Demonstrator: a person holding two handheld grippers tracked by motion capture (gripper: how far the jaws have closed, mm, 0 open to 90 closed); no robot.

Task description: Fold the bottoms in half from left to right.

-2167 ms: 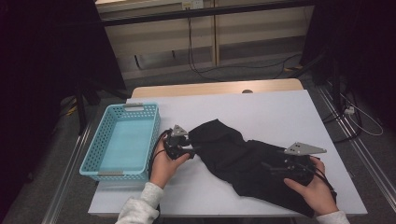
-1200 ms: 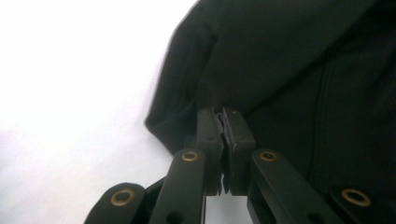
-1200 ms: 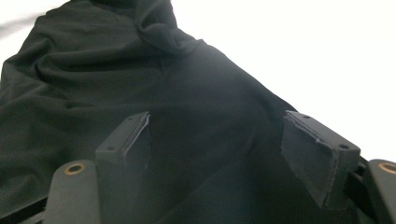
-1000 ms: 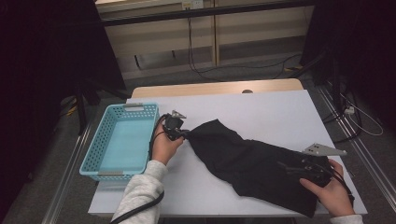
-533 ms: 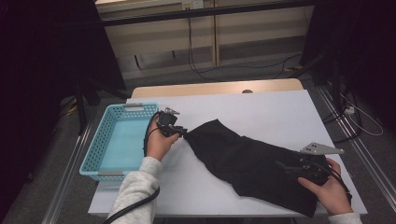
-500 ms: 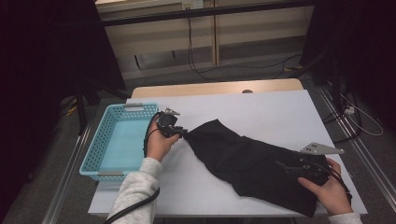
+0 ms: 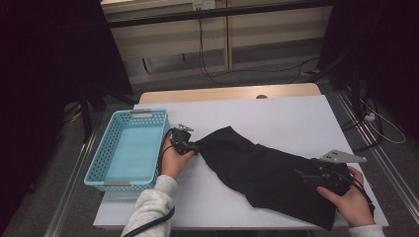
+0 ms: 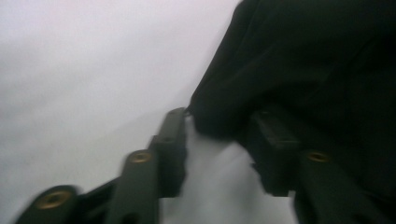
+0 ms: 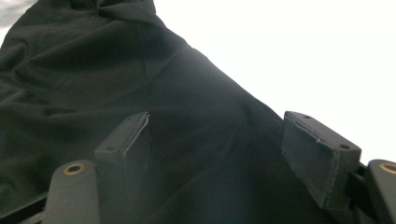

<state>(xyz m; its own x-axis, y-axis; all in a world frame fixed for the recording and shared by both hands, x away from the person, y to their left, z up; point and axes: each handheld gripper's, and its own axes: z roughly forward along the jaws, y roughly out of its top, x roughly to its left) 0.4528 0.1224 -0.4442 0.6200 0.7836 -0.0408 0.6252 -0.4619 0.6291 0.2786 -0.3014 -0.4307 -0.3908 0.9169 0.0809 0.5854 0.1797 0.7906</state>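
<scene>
Now the left gripper (image 8: 219,140), jaws just sprung apart w/ the black garment's (image 7: 267,170) corner loose between them, has let go near the basket (image 7: 129,150); right gripper (image 9: 217,154) gapes over the other end, so cloth lies spread on the table (image 7: 276,116).

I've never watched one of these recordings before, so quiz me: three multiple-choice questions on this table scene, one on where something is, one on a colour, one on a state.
1. Where does the basket stand?
A. left of the black garment
B. right of it
C. on top of it

2. What colour is the basket?
A. red
B. light blue
C. yellow

3. How do the left gripper's jaws stand?
A. clamped flat together
B. apart at the black garment's edge
C. inside the basket

Key: 1 A, the high view shows the basket at the table's left side. 2 B, its mesh walls are light blue. 3 B, the left gripper view shows a gap between them at the cloth's corner.
</scene>
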